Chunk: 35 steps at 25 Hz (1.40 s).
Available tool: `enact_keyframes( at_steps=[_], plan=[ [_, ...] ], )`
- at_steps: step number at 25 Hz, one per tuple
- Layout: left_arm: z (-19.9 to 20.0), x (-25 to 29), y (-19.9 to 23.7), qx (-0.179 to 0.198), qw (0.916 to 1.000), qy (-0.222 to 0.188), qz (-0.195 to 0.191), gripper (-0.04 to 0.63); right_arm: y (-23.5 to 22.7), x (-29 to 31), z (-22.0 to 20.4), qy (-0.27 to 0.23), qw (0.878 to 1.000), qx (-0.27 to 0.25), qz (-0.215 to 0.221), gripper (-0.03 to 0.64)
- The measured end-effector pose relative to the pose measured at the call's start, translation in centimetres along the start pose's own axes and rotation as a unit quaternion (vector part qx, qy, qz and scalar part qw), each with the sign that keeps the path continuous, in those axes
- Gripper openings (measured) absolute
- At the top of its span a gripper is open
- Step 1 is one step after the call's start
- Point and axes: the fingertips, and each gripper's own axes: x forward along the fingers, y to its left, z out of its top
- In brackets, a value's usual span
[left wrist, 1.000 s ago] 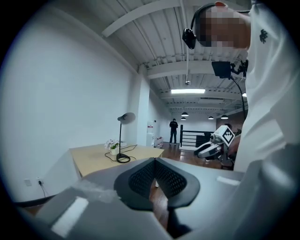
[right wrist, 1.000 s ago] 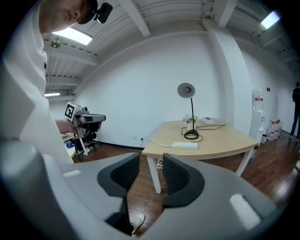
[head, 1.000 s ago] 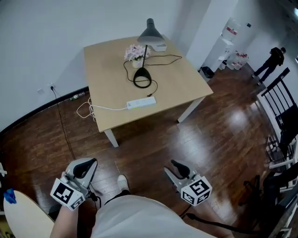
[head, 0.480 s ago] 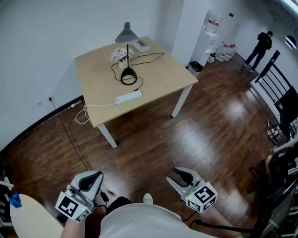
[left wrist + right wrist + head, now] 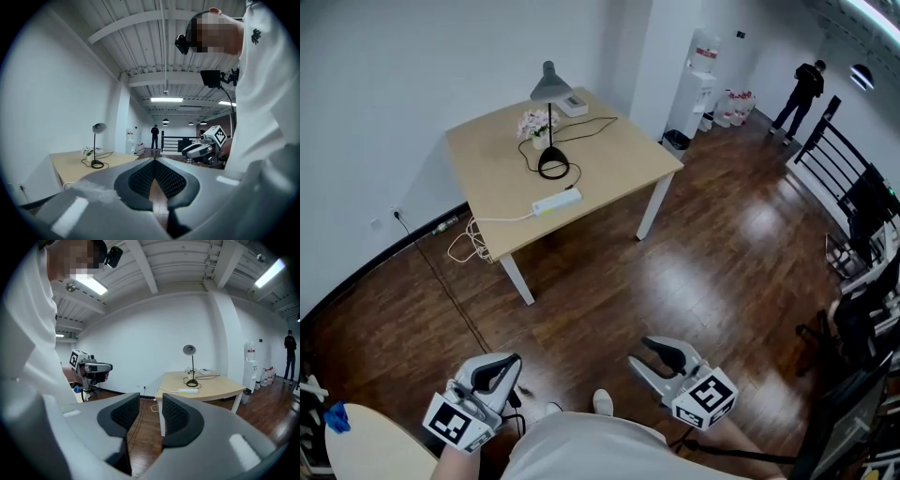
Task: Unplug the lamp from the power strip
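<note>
Wooden bench (image 5: 623, 155) far off | lamp (image 5: 549, 122) looks plugged into power strip (image 5: 557, 201) | my left gripper (image 5: 510, 362) jaws clenched, empty | right gripper (image 5: 639, 352) jaws released | unplugging not started

White shirt (image 5: 581, 448), grey black-padded jaws

Reads as an open loft-style office, not a home. Evidence: bare white walls (image 5: 412, 75), dark wood-plank floor (image 5: 712, 253), exposed ceiling beams (image 5: 140, 261) with strip lights (image 5: 269, 273), black metal railing (image 5: 839, 159). Water cooler (image 5: 692, 89) against a column, spare water jugs (image 5: 733, 105) just beside it. One plain light-wood desk (image 5: 609, 164) near the wall, carrying a lamp (image 5: 549, 84), power strip (image 5: 556, 201) and small flower pot (image 5: 534, 127). A person (image 5: 802, 89) stands far off by the railing.
</note>
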Motion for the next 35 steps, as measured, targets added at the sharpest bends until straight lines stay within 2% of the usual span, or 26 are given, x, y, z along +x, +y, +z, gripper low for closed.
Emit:
enact_keyframes(
  at_steps=[9, 16, 22, 30, 35],
  plan=[
    [-0.7, -1.7, -2.4, 0.000, 0.9999, -0.002, -0.015, 0.006, 3.1, -0.3, 1.2, 0.000, 1.000, -0.008, 0.015, 0.150],
    [-1.5, -2.4, -2.1, -0.002, 1.0000, 0.007, -0.007, 0.006, 4.1, 0.4, 1.2, 0.008, 0.999, -0.014, 0.030, 0.144],
    [-0.9, -1.9, -1.9, -0.017, 0.9998, -0.009, -0.001, 0.006, 4.1, 1.1, 1.3, 0.009, 0.999, -0.022, 0.035, 0.144],
    [-1.3, -1.7, -1.9, -0.009, 0.9999, 0.005, -0.004, 0.006, 3.6, 1.2, 1.3, 0.012, 0.999, -0.024, 0.033, 0.144],
    [-1.4, -1.2, -1.9, -0.019, 0.9998, 0.000, 0.000, 0.006, 3.4, 1.5, 1.2, 0.016, 0.999, -0.027, 0.040, 0.144]
  ],
)
